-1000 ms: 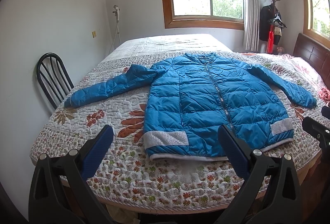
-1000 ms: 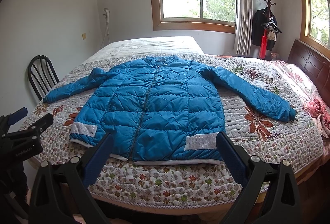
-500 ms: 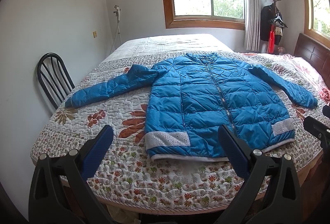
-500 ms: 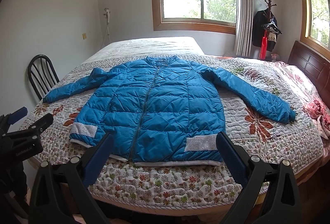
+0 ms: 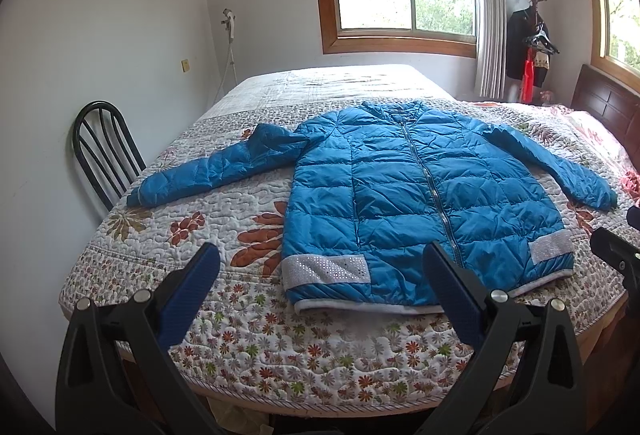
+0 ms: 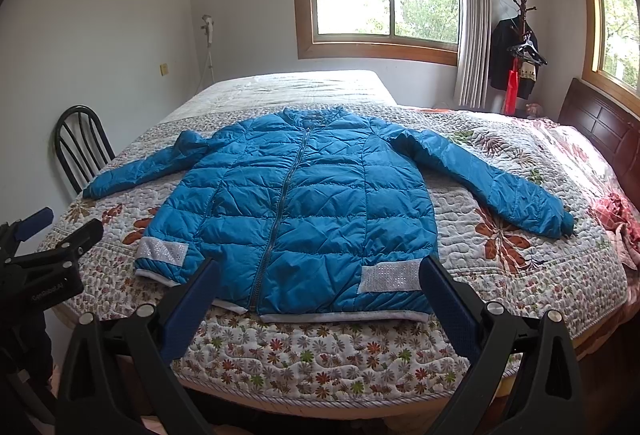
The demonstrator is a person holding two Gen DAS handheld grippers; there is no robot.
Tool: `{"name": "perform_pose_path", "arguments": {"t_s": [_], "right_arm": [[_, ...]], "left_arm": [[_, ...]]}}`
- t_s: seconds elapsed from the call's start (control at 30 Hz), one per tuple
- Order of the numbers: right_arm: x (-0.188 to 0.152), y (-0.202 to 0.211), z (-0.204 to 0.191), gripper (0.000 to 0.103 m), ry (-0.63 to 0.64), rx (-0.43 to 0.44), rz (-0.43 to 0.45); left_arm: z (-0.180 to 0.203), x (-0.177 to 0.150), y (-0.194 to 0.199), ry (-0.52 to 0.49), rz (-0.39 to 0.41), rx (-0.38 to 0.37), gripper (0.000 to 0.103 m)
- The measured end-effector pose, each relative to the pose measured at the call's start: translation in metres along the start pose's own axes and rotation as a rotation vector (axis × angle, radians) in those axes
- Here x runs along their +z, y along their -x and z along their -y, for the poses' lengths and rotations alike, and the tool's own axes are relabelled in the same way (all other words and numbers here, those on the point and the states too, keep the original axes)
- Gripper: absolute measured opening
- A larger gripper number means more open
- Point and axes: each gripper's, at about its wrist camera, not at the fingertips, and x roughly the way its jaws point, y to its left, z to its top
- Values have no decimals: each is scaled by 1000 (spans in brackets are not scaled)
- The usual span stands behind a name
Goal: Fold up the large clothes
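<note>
A blue quilted puffer jacket (image 5: 416, 195) (image 6: 304, 211) lies flat and zipped on the bed, sleeves spread to both sides, its silver-trimmed hem nearest me. My left gripper (image 5: 320, 259) hangs open over the bed's front edge, just short of the hem's left corner, holding nothing. My right gripper (image 6: 318, 273) is open too, its blue-padded fingers (image 6: 444, 299) framing the hem's right half from in front. Each gripper shows at the edge of the other's view.
The bed (image 5: 256, 351) carries a floral quilt. A black metal chair (image 5: 102, 151) stands at its left side by the wall. A dark wooden headboard (image 6: 600, 123) is at the right, with a pink cloth (image 6: 618, 219) near it. A coat rack (image 6: 520, 47) stands by the window.
Both views have crept very slightly closer to the bed. The jacket lies as before and both grippers stay open.
</note>
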Motion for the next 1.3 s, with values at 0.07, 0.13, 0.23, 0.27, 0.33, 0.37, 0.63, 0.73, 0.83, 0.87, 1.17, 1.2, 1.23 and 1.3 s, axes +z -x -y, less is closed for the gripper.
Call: {"name": "perform_pose_path", "arguments": {"t_s": [0.07,0.13,0.23,0.27,0.33,0.37,0.63,0.73,0.83,0.87,1.17,1.2,1.23,1.3], "right_arm": [[0,-1,0,99,0,0,0],[0,-1,0,99,0,0,0],[0,-1,0,99,0,0,-2],[0,-1,1,99,-1,0,-4],[0,-3,2,99,-2,1,-6],[0,-4,2,99,-2,2,-7],[3,-16,4,99,-2,5,-21],[5,-20,5,99,-3,6,-27],[7,-24,5,99,-4,9,-31],[8,-25,5,99,-4,10,-32],[16,-43,28,99,-45,-30,-49],[18,-47,35,99,-57,-42,-56],[20,-52,44,99,-73,-53,-68],[25,-64,65,99,-114,-60,-97]], "left_arm": [[0,0,0,0,0,1,100],[0,0,-2,1,-2,2,100],[0,-1,-4,1,-5,4,100],[0,-1,-4,1,-5,5,100],[1,-1,-5,0,-7,7,100],[1,-1,-6,0,-8,8,100],[3,2,-14,-5,-19,13,100],[3,4,-18,-7,-23,15,100],[4,7,-21,-9,-27,17,100],[5,7,-21,-11,-27,18,100],[-4,19,-42,5,-48,22,100],[-7,21,-47,12,-50,29,100],[-9,24,-52,18,-53,38,100],[-16,28,-64,38,-69,38,100]]}}
